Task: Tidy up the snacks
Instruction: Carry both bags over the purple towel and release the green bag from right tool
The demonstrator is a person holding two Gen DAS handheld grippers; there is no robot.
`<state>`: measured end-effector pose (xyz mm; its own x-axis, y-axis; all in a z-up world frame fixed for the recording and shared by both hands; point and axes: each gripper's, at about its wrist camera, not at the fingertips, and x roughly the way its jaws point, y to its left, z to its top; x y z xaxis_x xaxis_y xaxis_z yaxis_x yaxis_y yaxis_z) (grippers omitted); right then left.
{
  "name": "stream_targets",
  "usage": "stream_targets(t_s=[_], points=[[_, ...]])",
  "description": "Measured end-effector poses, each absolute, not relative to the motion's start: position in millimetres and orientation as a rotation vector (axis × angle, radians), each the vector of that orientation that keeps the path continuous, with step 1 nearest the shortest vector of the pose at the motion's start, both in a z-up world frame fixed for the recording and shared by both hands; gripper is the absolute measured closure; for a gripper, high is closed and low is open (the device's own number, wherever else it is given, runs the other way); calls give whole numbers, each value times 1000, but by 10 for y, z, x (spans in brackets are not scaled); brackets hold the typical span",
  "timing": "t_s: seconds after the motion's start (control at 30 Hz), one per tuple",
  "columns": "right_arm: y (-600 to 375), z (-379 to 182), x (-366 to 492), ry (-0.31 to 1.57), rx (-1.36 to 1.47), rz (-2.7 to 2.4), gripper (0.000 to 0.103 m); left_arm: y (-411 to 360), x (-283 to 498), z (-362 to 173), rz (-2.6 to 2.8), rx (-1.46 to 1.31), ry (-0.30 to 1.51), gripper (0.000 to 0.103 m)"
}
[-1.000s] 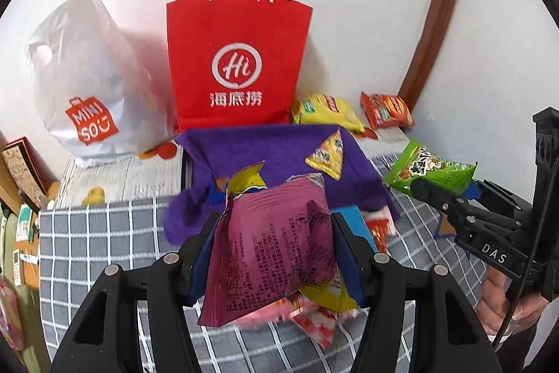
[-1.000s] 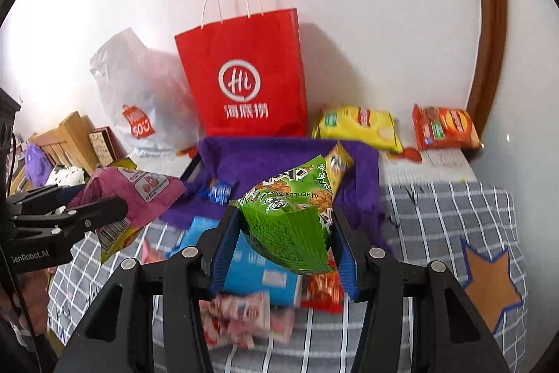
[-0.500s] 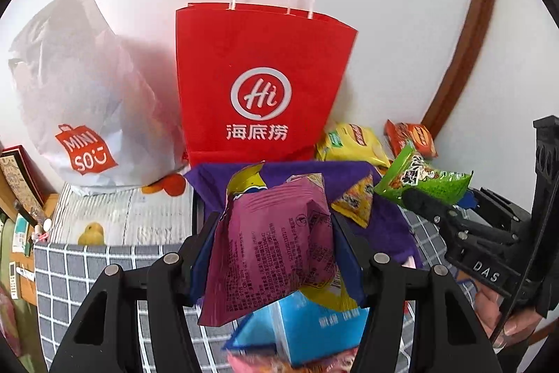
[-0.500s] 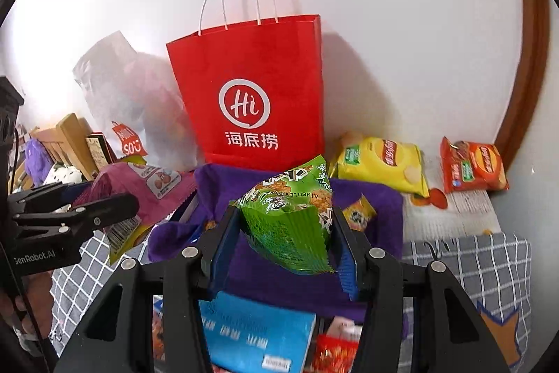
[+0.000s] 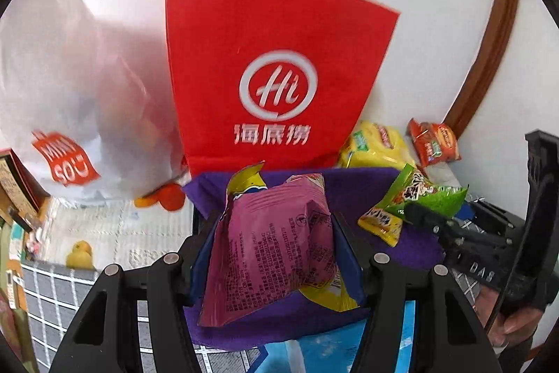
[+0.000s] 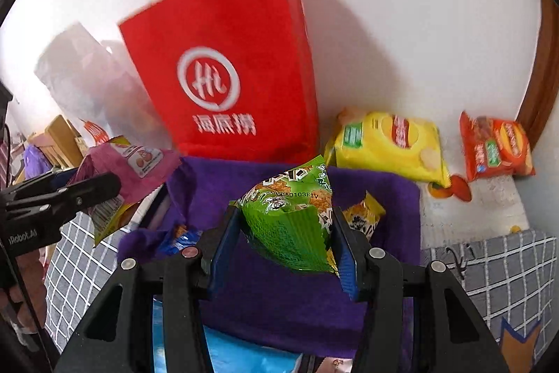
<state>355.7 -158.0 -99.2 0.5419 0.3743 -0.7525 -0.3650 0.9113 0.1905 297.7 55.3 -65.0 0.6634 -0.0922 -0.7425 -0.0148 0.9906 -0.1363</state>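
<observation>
Midway through sorting, two snack packets are in the air at once. The left hand-held gripper (image 5: 276, 254) is clamped on a pink snack packet (image 5: 272, 247), with a yellow wrapper pinched beside it. The right hand-held gripper (image 6: 286, 247) is clamped on a green snack packet (image 6: 290, 215). Both packets hang over a purple fabric bin (image 6: 384, 268) in the middle of the scene, the pink one toward its left side and the green one toward its right.

Inside the bin lie a small yellow packet (image 6: 363, 215) and a small blue-wrapped item (image 6: 181, 238), so a little appears to be stowed already. The two held packets are not yet set down.

Behind the bin, against the far wall, stands a red paper bag (image 5: 276, 72). To its left sits a white plastic bag (image 5: 70, 100). To its right, outside the bin, lie a yellow chip bag (image 6: 387, 145) and, further right, an orange snack bag (image 6: 496, 145). At the near edge a blue packet (image 6: 237, 352) pokes out on the checked surface (image 6: 506, 268).

Judging by this, most work remains: the two carried packets need placing, and the yellow, orange and blue packs look unsorted.
</observation>
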Motion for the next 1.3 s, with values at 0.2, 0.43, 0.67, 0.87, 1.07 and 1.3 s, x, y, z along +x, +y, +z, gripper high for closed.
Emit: stream_targets(t_s=[0.2, 0.43, 0.67, 0.87, 1.07, 1.3], points=[[-1622, -1161, 3670, 941, -9, 446, 52, 651, 3091, -946, -39, -161, 904, 44], [-1630, -1326, 3715, 1010, -49, 468, 52, 650, 3154, -1071, -59, -182, 934, 44], [-1503, -1500, 3698, 1080, -73, 509, 52, 607, 3166, -1105, -59, -172, 950, 44], [-1461, -1619, 3713, 1109, -88, 497, 52, 623, 3201, -1148, -47, -173, 972, 44], [-1430, -1739, 3743, 1141, -111, 479, 52, 628, 3206, -1168, -40, -173, 984, 44], [-1418, -1789, 3763, 1184, -92, 469, 43, 614, 3227, -1205, -40, -169, 999, 44]])
